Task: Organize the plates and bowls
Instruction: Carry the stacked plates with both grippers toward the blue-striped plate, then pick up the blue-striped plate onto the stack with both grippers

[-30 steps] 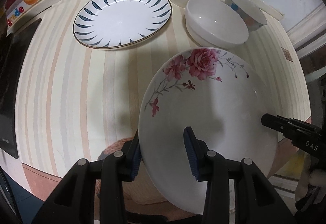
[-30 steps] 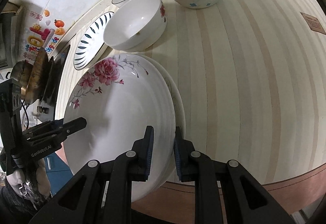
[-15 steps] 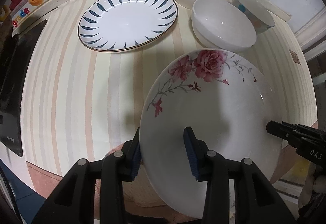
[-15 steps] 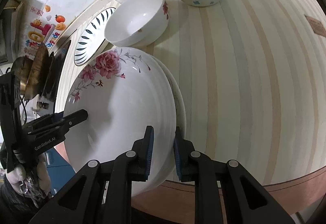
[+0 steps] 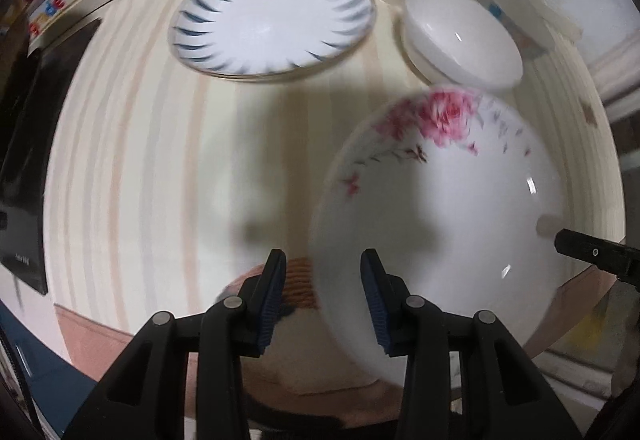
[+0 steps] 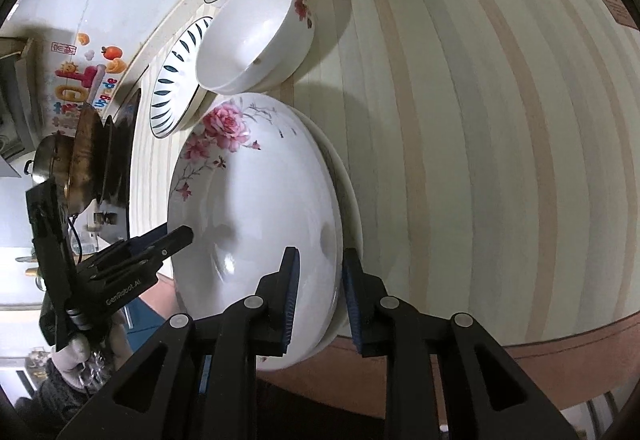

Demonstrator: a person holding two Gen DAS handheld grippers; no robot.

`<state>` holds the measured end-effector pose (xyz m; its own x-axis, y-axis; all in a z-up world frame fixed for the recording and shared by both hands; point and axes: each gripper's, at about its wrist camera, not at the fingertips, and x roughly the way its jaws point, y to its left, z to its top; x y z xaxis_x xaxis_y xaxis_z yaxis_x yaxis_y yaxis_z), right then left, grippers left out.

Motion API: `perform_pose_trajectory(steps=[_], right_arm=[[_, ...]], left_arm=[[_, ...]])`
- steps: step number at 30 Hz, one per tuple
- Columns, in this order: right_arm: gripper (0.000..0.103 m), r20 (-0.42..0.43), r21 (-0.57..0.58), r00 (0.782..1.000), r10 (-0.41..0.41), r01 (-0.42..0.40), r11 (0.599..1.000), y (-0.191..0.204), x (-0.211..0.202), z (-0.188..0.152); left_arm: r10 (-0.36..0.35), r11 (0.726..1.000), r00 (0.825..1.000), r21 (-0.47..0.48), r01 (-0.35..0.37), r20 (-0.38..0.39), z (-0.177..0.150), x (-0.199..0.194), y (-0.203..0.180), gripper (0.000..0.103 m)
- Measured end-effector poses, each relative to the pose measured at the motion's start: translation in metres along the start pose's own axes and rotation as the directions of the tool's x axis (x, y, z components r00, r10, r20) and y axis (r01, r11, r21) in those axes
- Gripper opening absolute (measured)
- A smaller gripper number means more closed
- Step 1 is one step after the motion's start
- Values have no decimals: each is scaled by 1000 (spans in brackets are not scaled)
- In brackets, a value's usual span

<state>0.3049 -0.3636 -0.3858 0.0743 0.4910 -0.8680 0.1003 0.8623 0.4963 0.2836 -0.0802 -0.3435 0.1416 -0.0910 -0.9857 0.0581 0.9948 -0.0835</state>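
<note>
Over the tabletop [image 6: 480,120], rose plate [image 6: 256,200] held by both tools.
Right tool [image 6: 318,294] pinches its rim; left tool [image 5: 323,294] spread around its edge.

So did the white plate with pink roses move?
No. The white rose-patterned plate keeps its far rim right beside the plain white bowl, same as before.

The white rose-printed plate [image 6: 260,208] looks like glossy glazed ceramic, with sharp highlights. The blue-dashed white plate [image 5: 272,18] and plain white bowl [image 6: 252,36] show the same smooth glaze. The cream striped tabletop [image 6: 500,120] appears smooth and faintly satin. Black gripper fingers [image 6: 276,304] look matt plastic, with ribbed blue pads [image 6: 291,280].
</note>
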Motion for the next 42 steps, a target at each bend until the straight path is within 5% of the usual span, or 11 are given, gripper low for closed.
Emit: perform_pose_trajectory(steps=[7,14,20,27,38,42], right_arm=[[29,41,-24,999,10,-9,1000,20,-38,25],[30,95,-169,990,106,-89,982,119,-41,104],[30,54,-229,996,-76,86,970,177,27,181],[30,-5,-243,962,-271,262,934,184,82,224],[23,-38,-253,918,-394,373,893,179,119,231],[19,-27,-243,921,-388,370,897,176,115,230]], left_arm=[[-39,991,995,-124,50,91,38,-52,51,37],[-50,977,996,-201,65,79,117,-40,105,37],[-69,975,997,-209,71,15,166,3,134,37],[-133,978,989,-172,120,-66,191,50,143,37],[-171,980,984,-114,164,-55,195,67,134,26],[-164,980,986,-117,159,-40,190,61,133,26]])
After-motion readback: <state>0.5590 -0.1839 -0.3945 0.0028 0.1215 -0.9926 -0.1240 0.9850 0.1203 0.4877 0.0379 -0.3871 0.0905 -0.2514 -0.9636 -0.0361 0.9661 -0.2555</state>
